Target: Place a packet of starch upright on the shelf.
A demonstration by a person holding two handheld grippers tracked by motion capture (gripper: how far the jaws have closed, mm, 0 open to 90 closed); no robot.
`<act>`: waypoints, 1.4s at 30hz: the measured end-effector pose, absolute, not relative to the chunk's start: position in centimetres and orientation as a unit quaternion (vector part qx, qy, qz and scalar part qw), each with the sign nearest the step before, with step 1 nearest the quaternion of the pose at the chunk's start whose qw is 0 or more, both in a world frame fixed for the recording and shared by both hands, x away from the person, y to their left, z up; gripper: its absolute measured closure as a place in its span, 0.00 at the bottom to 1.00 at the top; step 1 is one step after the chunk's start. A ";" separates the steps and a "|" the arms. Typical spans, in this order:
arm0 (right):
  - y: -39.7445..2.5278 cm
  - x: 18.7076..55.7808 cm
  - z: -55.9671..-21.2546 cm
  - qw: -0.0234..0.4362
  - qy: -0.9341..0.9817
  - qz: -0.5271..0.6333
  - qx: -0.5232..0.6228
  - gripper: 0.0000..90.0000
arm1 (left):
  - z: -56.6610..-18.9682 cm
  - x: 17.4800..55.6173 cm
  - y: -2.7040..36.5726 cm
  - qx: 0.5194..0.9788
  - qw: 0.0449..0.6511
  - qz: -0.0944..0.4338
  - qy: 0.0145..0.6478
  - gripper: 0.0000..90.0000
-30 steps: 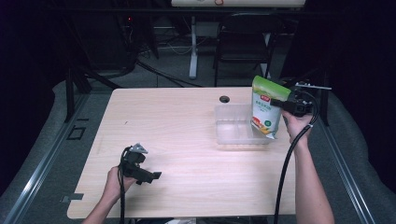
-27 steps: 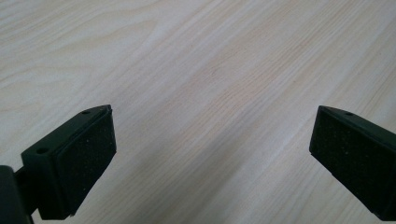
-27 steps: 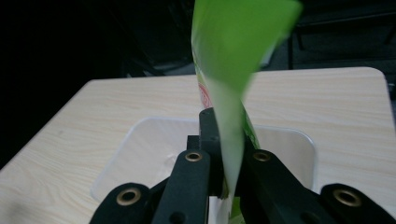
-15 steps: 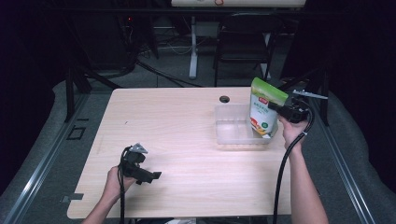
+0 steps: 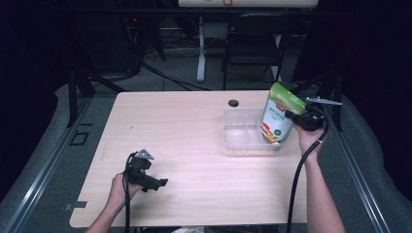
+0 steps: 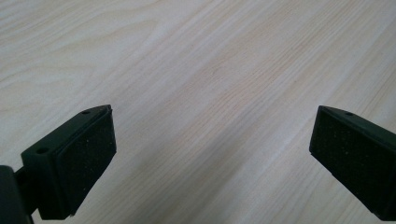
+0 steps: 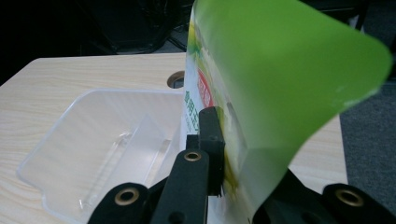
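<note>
Green pouch (image 5: 279, 114) with a white front and red label hangs in the right gripper (image 5: 297, 118), tilted so its top leans toward the far right while its lower end dips over the right-hand part of the clear plastic tray (image 5: 238, 141). From the high view, the tray sits on the right half of the wooden table (image 5: 194, 126), just in front of a small dark hole (image 5: 233, 103) in the tabletop. The right gripper view shows the pouch (image 7: 280, 79) close up, its green back curving across the frame, with the gripper's (image 7: 233, 154) black jaws pinching the pouch's side edge between them (one jaw lies against the printed face, the other is mostly hidden behind the green film). Beyond it, the tray (image 7: 60, 140) stands empty, a low divider visible inside. The left gripper (image 5: 154, 182) rests low over the table's near left area, held in the person's left hand (image 5: 121, 187), well apart from the tray. In its own view the left gripper (image 6: 212, 149) has its jaws spread wide, with bare wood grain between them.
</note>
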State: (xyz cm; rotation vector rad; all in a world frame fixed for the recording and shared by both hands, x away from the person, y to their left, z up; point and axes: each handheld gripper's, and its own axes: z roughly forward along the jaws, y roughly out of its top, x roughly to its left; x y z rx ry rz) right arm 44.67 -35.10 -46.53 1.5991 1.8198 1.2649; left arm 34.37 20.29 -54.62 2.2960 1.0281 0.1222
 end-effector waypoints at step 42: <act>-33.0 34.6 -41.8 0.145 0.755 0.410 0.491 0.02 | -54.5 34.3 20.3 0.867 0.309 0.046 0.387 0.00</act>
